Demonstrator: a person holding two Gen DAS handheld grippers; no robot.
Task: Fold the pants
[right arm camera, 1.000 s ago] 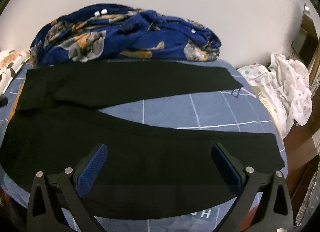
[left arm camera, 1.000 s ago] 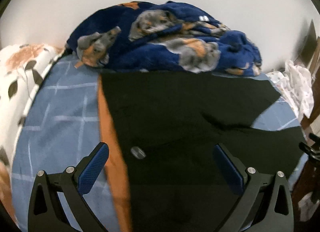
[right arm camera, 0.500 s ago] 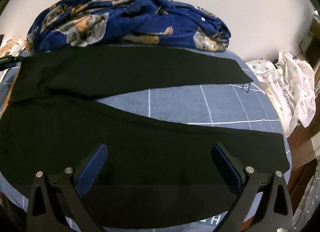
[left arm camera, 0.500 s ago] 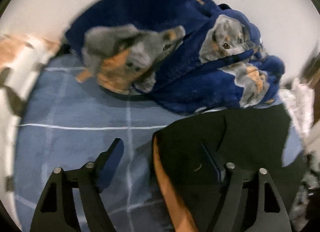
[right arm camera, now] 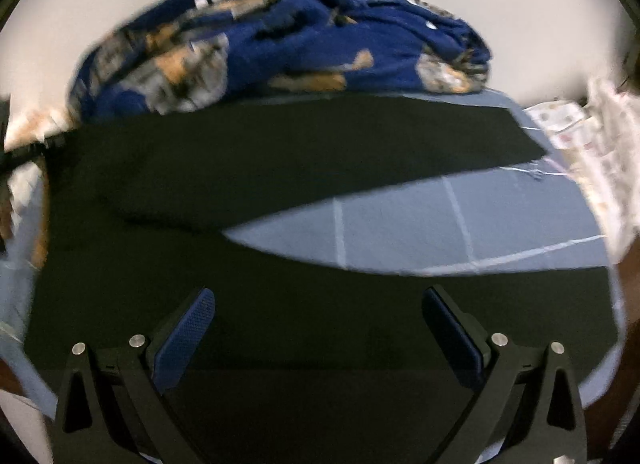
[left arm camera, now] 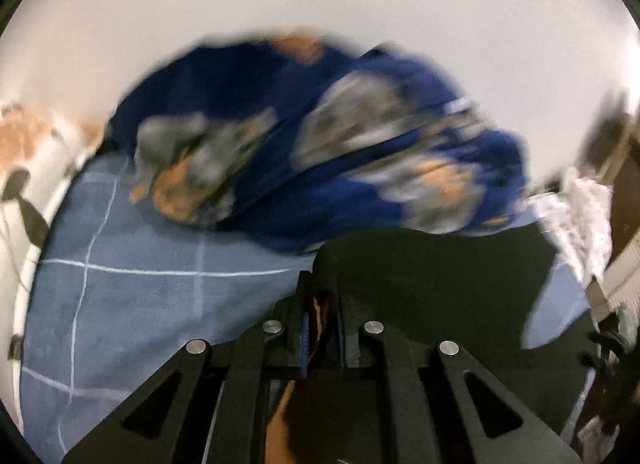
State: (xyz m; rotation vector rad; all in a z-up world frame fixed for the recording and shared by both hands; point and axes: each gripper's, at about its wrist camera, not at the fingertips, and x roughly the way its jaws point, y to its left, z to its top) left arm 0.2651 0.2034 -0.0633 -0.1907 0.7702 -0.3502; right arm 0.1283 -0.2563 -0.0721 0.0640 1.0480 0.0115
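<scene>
In the left view, our left gripper [left arm camera: 320, 316] has just closed and now clamps the waistband corner of the pants [left arm camera: 440, 276], just below the blanket [left arm camera: 340, 144]. In the right view, our right gripper [right arm camera: 318, 328] hangs apart over the near leg; both legs run rightward, away from the blanket's left end, so the right hand is nearer the cuffs.

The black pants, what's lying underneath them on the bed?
Under the black pants is a blue bedsheet with white grid lines, showing between the two legs. Whatever else lies beneath the cloth is covered. The left gripper pinches the waistband edge.
</scene>
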